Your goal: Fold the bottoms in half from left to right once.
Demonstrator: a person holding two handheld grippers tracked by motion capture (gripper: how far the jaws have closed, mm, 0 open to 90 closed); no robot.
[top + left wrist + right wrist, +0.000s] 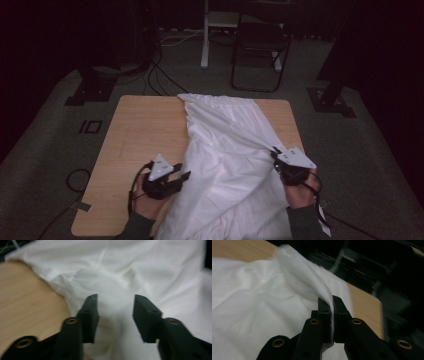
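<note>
A white cloth [225,160] lies spread down the middle of the wooden table [135,135] and hangs over its near edge. My left gripper [184,175] hovers at the cloth's left border with its jaws open; in the left gripper view the cloth [130,272] lies beyond the gripper [115,312], with nothing pinched between its fingers. At the cloth's right side, my right gripper [275,154] is shut on a fold of it. The right gripper view shows the gripper [333,305] clamping that fold, with the cloth [262,302] rising from it in a taut ridge.
Bare wood shows on the table's left half and along a narrow strip at the right [290,125]. On the carpet behind the table stand a dark folding chair [260,45] and a white post [205,35]. Cables trail across the floor at the far left [155,75].
</note>
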